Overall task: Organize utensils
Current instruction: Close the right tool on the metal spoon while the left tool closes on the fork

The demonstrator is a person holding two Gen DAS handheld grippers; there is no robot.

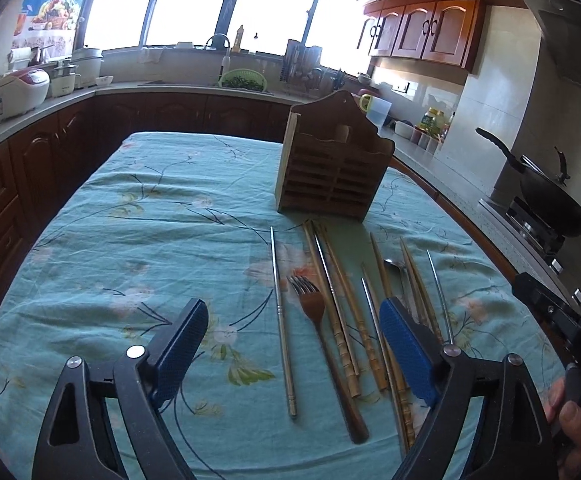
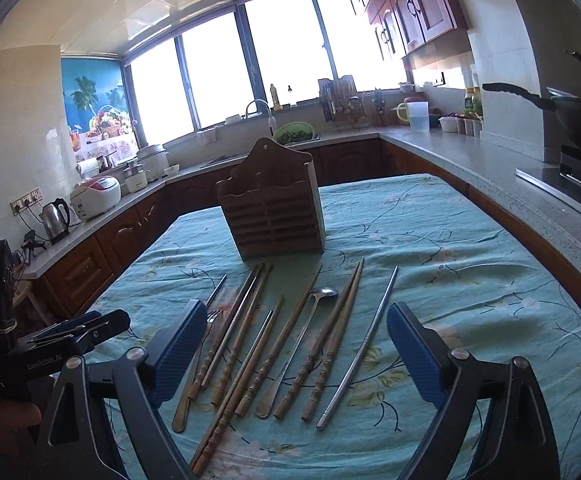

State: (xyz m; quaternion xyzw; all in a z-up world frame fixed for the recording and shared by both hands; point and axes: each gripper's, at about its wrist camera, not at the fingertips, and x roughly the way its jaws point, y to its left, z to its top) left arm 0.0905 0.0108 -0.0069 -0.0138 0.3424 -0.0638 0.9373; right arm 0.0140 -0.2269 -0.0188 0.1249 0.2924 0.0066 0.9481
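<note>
A wooden slatted utensil holder [image 1: 332,160] [image 2: 276,208] stands upright on the table. In front of it lie several wooden chopsticks [image 1: 346,320] [image 2: 322,344], metal chopsticks [image 1: 280,320] [image 2: 364,344], a wooden-handled fork [image 1: 314,312] [image 2: 194,364] and a metal spoon [image 1: 394,266] [image 2: 302,340], all roughly parallel. My left gripper [image 1: 294,344] hovers open above the near ends of the fork and chopsticks, nothing held. My right gripper [image 2: 296,352] hovers open over the spread of utensils, nothing between its pads. The left gripper [image 2: 78,330] shows at the left edge of the right wrist view.
The table wears a teal floral cloth [image 1: 150,220] [image 2: 450,248]. Kitchen counters wrap around on three sides, with a kettle [image 2: 56,220], rice cooker [image 1: 18,90] [image 2: 96,196], sink with a green colander [image 2: 294,132] and a wok [image 1: 550,204] [image 2: 578,116] on the stove at right.
</note>
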